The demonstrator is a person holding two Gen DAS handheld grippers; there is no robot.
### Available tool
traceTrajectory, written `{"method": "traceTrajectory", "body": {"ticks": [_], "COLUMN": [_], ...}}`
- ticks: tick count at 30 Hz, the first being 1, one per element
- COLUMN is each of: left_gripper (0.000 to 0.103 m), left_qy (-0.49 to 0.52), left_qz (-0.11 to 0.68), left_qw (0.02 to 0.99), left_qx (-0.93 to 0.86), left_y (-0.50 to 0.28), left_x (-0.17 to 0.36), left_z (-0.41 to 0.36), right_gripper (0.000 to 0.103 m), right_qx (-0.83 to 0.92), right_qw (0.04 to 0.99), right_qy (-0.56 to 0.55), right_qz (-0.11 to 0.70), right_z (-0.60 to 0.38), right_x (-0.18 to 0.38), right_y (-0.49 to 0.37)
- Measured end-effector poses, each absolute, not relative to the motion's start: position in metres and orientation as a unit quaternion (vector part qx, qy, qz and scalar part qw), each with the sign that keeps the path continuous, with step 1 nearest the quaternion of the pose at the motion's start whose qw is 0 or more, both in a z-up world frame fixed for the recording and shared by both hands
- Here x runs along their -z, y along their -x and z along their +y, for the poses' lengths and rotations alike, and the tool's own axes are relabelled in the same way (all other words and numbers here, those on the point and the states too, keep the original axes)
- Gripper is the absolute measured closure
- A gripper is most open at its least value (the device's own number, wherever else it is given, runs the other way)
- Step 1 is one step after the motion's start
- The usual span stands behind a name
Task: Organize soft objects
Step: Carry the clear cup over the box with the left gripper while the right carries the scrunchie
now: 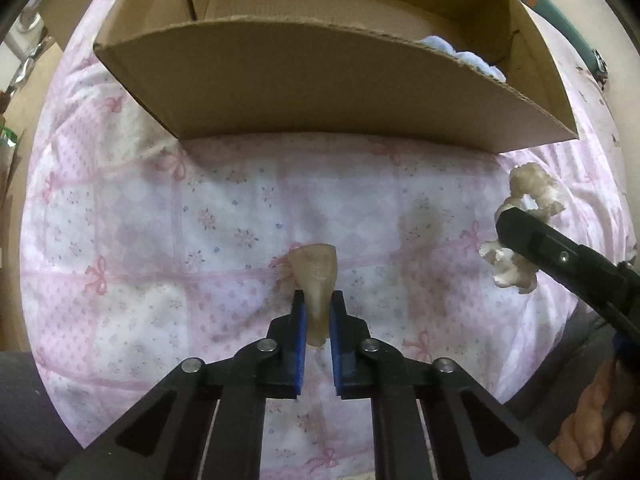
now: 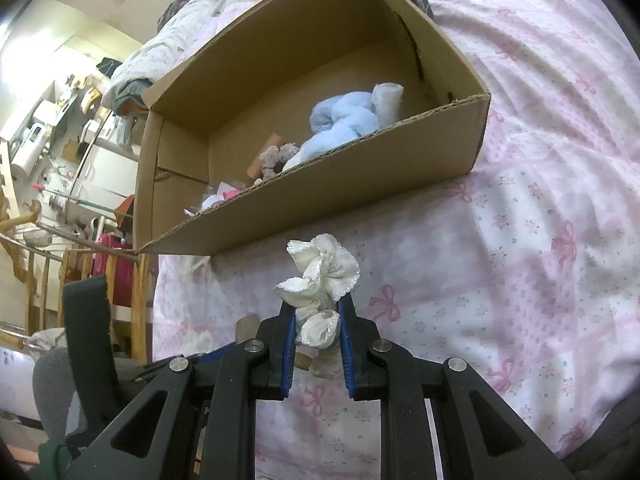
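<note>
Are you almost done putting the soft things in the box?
Nearly. Done: the blue fluffy thing and some small bits already lie in the cardboard box. In hand: the left tool grips a beige sock, the right tool a white scrunchie. Left: dropping both in.

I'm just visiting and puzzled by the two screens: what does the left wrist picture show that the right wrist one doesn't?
Only the left wrist view shows the left gripper shut on a beige sock. Only the right wrist view shows the box's contents, such as a blue plush toy, and the cluttered room beyond. Both show the cardboard box, the pink bedsheet and the white scrunchie held by the right gripper.
</note>
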State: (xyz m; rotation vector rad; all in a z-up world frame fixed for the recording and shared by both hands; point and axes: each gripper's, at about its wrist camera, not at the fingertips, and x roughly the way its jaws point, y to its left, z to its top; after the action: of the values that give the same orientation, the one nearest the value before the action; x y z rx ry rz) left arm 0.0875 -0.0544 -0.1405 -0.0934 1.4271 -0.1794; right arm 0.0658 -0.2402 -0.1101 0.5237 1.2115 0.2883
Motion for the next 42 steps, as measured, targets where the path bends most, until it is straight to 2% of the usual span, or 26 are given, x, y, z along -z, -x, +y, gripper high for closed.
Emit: {"method": "traceTrajectory", "body": {"ticks": [24, 35, 39, 42], "left_gripper": [0.094, 0.094, 0.094, 0.094], "left_qy": [0.034, 0.029, 0.013, 0.012], "left_qz": [0.581, 0.557, 0.524, 0.499], "left_qw": [0.813, 0.830, 0.851, 0.866], "left_qx": [-0.007, -0.015, -0.001, 0.009], "left_y": [-0.055, -0.045, -0.056, -0.071], "left_x": [0.077, 0.059, 0.024, -0.003], "left_z": [0.006, -0.011, -0.017, -0.019], "right_gripper": [0.082, 0.082, 0.082, 0.082], "right_qx": [-0.136, -0.161, -0.177, -0.183], "right_qw": [0.791, 0.803, 0.795, 0.811], "right_qy": [-0.212, -0.230, -0.280, -0.279], "right_qz": [0.557, 0.526, 0.508, 0.480], "right_z": [-0.231, -0.235, -0.250, -0.262], "right_x": [0.102, 0.082, 0.066, 0.042], "right_y": [-0.058, -0.040, -0.035, -0.039]}}
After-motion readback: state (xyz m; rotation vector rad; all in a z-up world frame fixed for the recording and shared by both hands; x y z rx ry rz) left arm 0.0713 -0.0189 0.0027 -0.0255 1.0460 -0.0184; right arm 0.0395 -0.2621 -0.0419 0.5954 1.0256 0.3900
